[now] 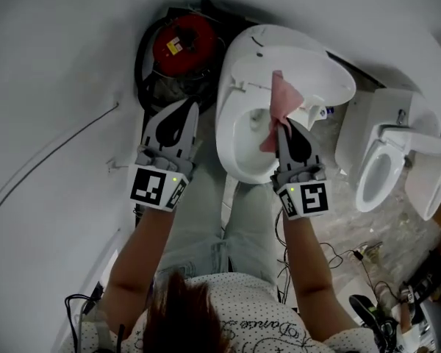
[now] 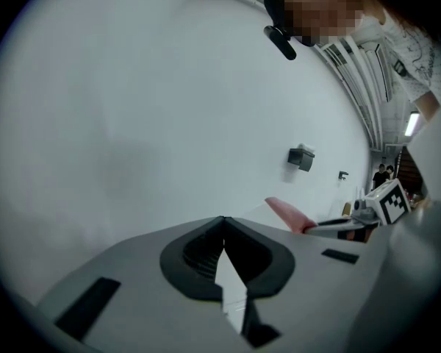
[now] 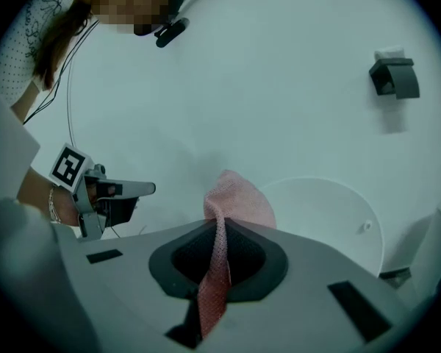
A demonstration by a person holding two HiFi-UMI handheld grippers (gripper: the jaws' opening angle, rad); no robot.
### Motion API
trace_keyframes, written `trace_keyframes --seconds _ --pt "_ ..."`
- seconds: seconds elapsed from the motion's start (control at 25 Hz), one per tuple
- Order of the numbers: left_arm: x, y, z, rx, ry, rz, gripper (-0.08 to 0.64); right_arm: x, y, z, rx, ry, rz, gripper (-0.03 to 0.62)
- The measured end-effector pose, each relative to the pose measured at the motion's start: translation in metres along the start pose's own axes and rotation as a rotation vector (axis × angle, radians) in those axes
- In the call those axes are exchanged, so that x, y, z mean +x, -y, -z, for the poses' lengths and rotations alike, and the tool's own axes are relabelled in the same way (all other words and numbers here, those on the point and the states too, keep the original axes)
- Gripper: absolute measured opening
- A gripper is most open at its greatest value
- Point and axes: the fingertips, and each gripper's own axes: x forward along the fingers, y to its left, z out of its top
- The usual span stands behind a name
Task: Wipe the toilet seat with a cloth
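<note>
A white toilet point(image 1: 231, 142) stands below me with its lid point(image 1: 301, 68) raised; the lid point(image 3: 327, 219) also shows in the right gripper view. My right gripper point(image 1: 283, 123) hovers over the bowl's right side, shut on a pink cloth point(image 1: 281, 98). The cloth point(image 3: 235, 197) sticks up past the closed jaws point(image 3: 220, 223) and hangs down between them. My left gripper point(image 1: 193, 107) is held left of the bowl, shut with nothing in it; its tips point(image 2: 223, 219) meet. Each gripper view shows the other gripper: right point(image 2: 345, 225), left point(image 3: 143, 189).
A red round object point(image 1: 184, 43) sits in a dark ring behind the toilet's left. A second white toilet point(image 1: 386, 168) stands to the right. Cables point(image 1: 353, 256) lie on the floor at lower right. A paper holder point(image 3: 395, 76) hangs on the wall.
</note>
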Motion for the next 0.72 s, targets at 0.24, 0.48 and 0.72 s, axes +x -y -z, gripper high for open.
trace_keyframes --seconds 0.24,0.48,0.72 --pt "0.019 -0.024 0.038 -0.010 -0.018 -0.013 0.002 0.054 0.003 0.087 0.033 -0.133 0.002 0.031" --pt "0.043 -0.039 0.085 -0.026 -0.036 -0.053 0.002 0.096 0.018 0.165 0.057 -0.247 0.012 0.031" --pt "0.065 -0.043 0.147 -0.030 -0.114 -0.054 0.002 0.131 0.033 0.242 0.051 -0.329 0.024 0.032"
